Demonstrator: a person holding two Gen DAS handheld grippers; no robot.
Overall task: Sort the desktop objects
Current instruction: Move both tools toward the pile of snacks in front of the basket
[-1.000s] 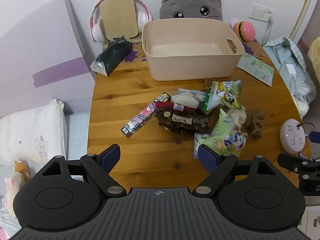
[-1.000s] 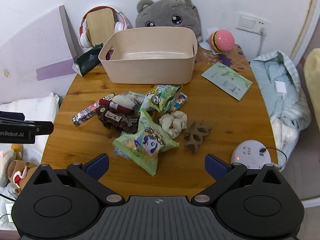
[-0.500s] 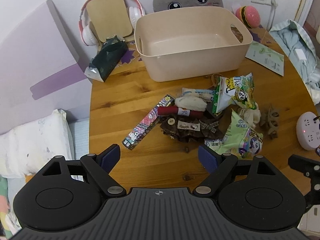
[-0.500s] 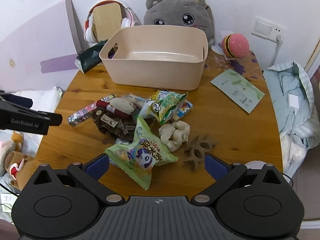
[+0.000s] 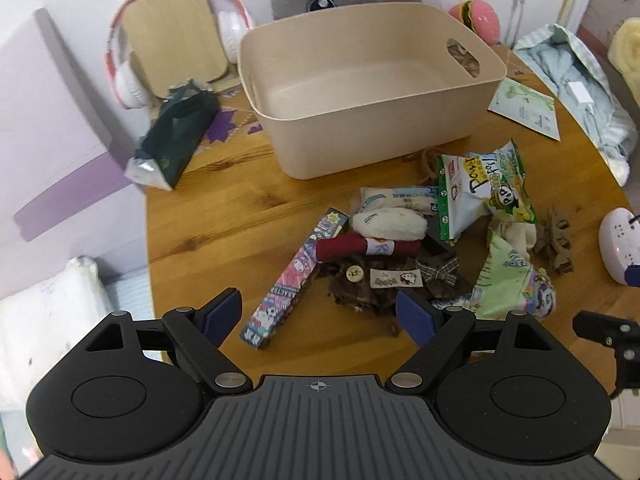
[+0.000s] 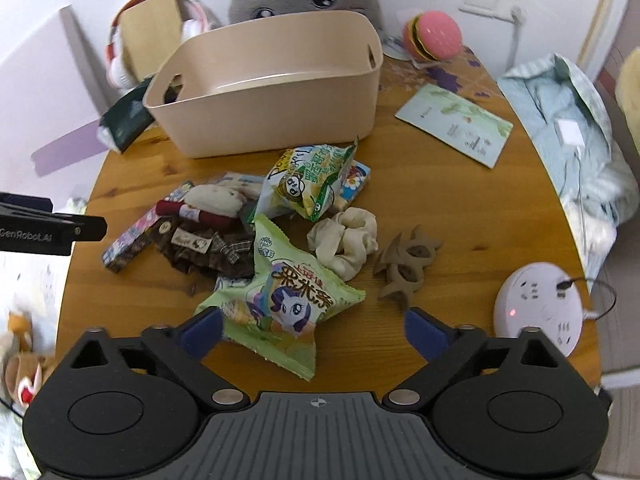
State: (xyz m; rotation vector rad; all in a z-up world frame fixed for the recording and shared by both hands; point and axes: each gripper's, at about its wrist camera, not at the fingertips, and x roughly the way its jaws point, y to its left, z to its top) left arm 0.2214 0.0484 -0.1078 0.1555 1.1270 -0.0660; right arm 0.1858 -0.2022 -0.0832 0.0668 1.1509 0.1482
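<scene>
Left wrist view: beige bin (image 5: pixel 360 132) sitting empty, snack-and-toy pile (image 5: pixel 420 248) lying just before it. Left gripper (image 5: pixel 320 314) and right gripper (image 6: pixel 312 330) hovering wide apart, holding nothing. Sorting looks unstarted.

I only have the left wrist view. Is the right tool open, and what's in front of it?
Observer: The right tool is open wide. The pale green pony-print snack bag sits between its spread fingers, ungripped.
Operator: Is anything hidden under the green-and-white Power snack bag?
Observer: Yes, a small blue cartoon packet pokes out from beneath it.
Operator: Is the cream scrunchie free?
Observer: The cream fabric scrunchie lies uncovered, beside the brown plastic claw clip.
</scene>
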